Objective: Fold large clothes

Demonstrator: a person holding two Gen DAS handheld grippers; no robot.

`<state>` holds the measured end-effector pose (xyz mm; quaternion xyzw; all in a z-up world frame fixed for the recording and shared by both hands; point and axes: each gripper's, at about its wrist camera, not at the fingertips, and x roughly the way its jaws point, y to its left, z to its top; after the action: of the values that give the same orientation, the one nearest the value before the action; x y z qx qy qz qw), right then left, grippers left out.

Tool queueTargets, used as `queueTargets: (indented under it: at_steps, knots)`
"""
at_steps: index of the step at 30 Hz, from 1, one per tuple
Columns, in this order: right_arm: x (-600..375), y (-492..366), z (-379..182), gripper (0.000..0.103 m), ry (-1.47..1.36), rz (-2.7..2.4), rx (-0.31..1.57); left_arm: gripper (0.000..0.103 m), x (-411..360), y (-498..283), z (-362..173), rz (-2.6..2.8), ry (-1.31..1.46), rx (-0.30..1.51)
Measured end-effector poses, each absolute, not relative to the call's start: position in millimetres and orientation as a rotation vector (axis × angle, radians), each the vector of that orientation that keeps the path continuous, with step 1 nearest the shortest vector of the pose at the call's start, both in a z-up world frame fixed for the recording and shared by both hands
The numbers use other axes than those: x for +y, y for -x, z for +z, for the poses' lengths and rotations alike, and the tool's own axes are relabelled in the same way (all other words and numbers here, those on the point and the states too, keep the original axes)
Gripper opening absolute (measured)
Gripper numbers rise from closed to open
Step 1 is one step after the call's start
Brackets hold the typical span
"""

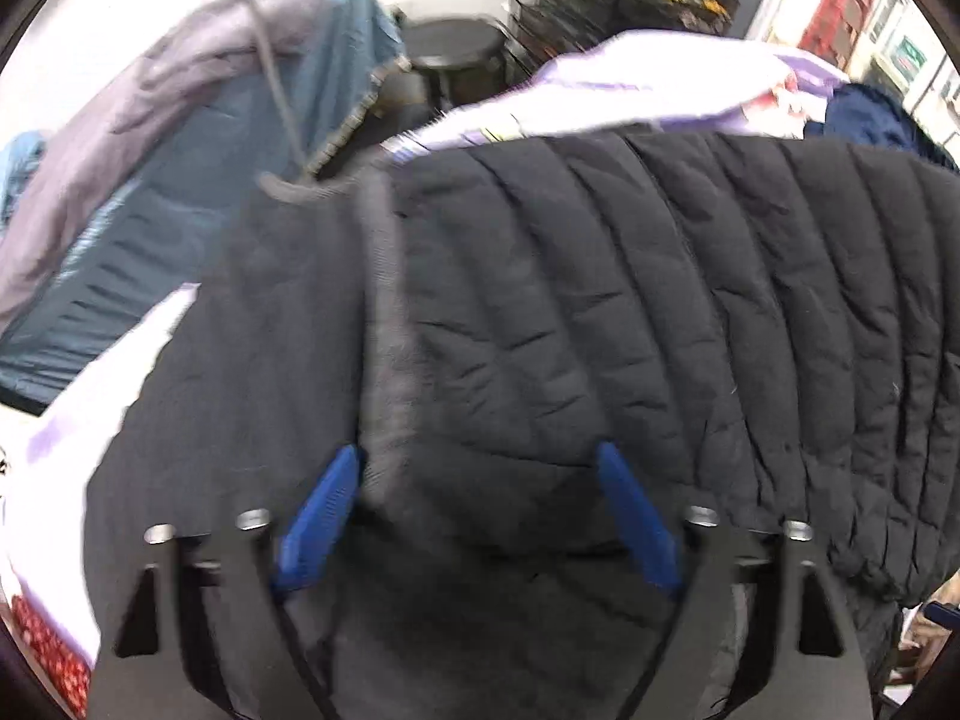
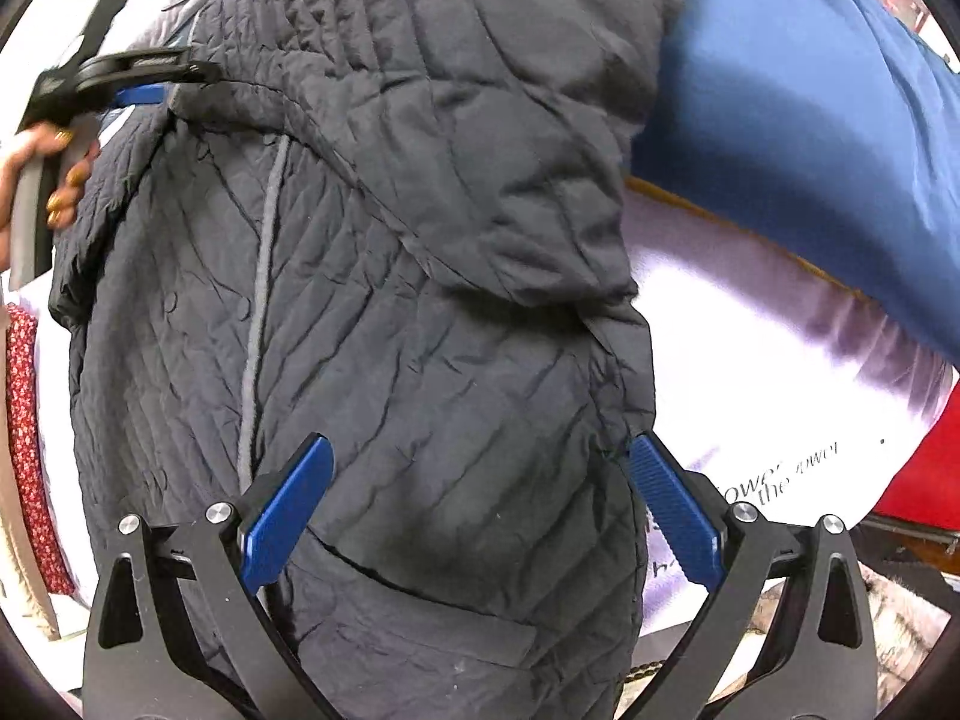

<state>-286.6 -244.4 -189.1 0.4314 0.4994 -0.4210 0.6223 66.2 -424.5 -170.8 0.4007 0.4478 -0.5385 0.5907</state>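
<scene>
Lying spread over the lilac sheet [image 2: 750, 324], the black quilted jacket [image 2: 372, 312] sat beneath both hand-held grippers, left [image 1: 480, 480] and right [image 2: 480, 468], each gaping and empty; slippery padding could likely slide, spoiling the fold.

Quilted jacket [image 2: 372, 300]: black, grey zip strip. Tool pads [image 2: 288, 510]: ribbed blue on black arms. Sheet [image 2: 750, 360]: pale lilac, dark lettering. Upper right, cushion [image 2: 810, 120]: solid blue. Left edge, cloth [image 2: 27, 420]: red, white flecks.
</scene>
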Motion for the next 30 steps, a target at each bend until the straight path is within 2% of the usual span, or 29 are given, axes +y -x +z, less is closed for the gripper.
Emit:
queueTargets:
  at_steps: [2, 3, 5, 8, 12, 17, 24, 25, 28, 30]
  knots:
    - [-245, 290, -191, 0.098, -1.000, -0.974, 1.150, 0.049, -428, -61, -174, -1.277, -0.947, 1.040]
    - [-245, 291, -192, 0.098, -1.002, -0.978, 1.150, 0.042, -426, -58, -173, -1.289, -0.957, 1.034]
    - [-248, 293, -192, 0.098, -1.006, -0.988, 1.146, 0.018, -420, -52, -164, -1.322, -0.979, 1.023]
    - [-253, 292, -187, 0.098, -1.002, -0.989, 1.135, 0.013, -402, -50, -140, -1.354, -0.959, 1.026]
    - [-259, 290, -179, 0.098, -0.951, -1.001, 1.137, 0.013, -344, -60, -95, -1.391, -0.856, 1.094]
    - [-259, 294, -167, 0.098, -0.953, -1.005, 1.113, 0.013, -275, -77, -79, -1.351, -0.787, 1.230]
    - [-243, 297, -153, 0.098, -0.917, -1.009, 1.098, 0.014, -242, -74, -138, -1.257, -0.858, 1.260]
    - [-241, 297, -152, 0.098, -0.912, -1.013, 1.095, 0.016, -245, -71, -146, -1.248, -0.864, 1.256]
    - [-232, 289, -139, 0.098, -0.873, -1.033, 1.066, 0.036, -260, -64, -170, -1.156, -0.937, 1.194]
    - [-228, 278, -126, 0.098, -0.831, -1.034, 1.009, 0.045, -268, -63, -179, -1.144, -0.946, 1.175]
